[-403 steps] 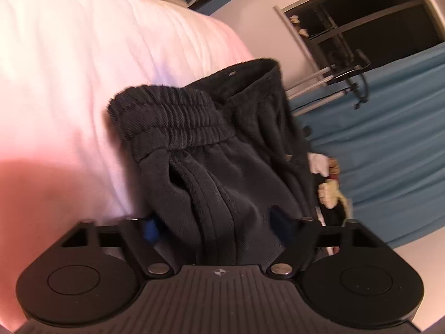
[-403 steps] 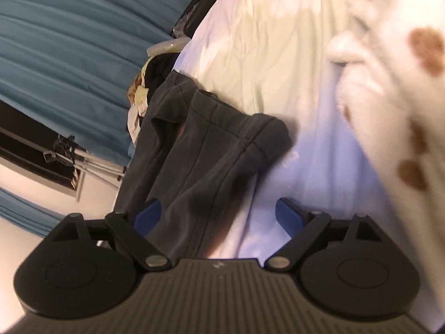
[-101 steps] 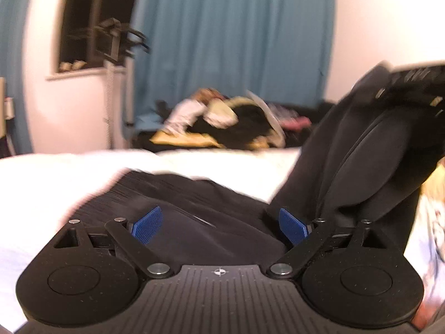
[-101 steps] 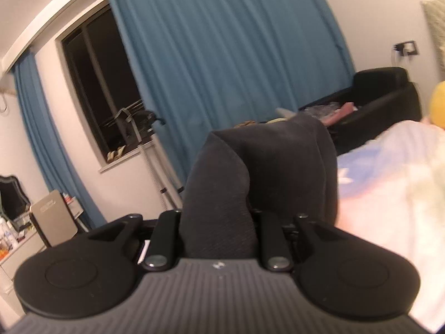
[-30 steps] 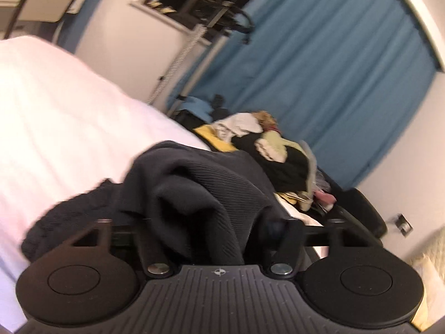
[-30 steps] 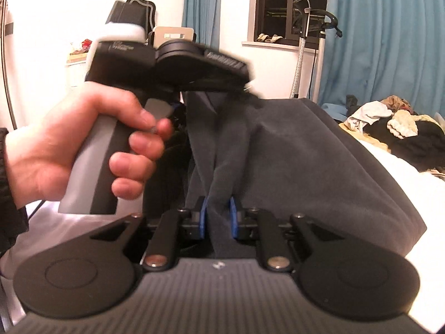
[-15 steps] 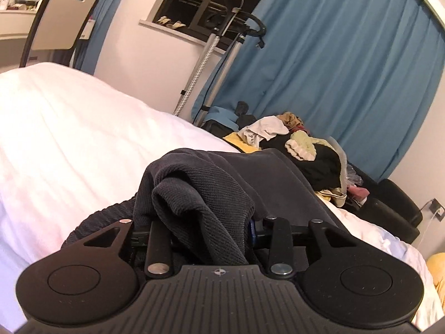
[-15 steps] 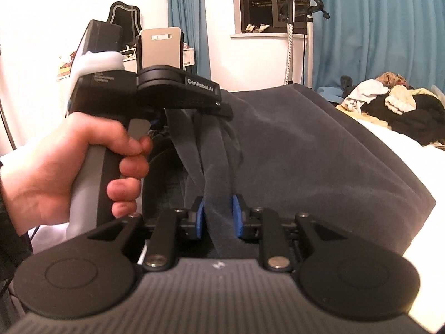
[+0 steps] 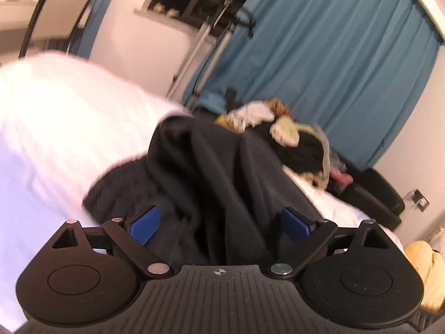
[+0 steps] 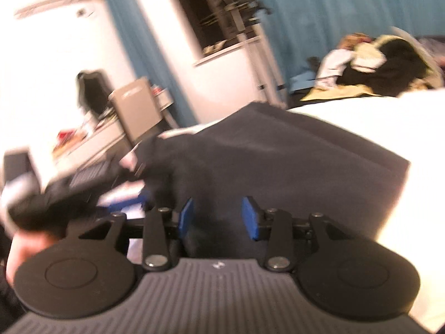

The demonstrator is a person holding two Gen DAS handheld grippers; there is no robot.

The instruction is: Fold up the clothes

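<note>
Both grippers letting go of dark sweatpants [image 9: 211, 172] on the white bed [image 9: 55, 128].
Left gripper [image 9: 219, 224] and right gripper [image 10: 218, 217] jaws opening, cloth between; soft, limp, probably best taken at hems.

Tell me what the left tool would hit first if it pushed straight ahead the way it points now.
Most likely the dark garment: it is bunched between the opening jaws of the left tool, directly ahead. Behind it lies the white bed.
</note>
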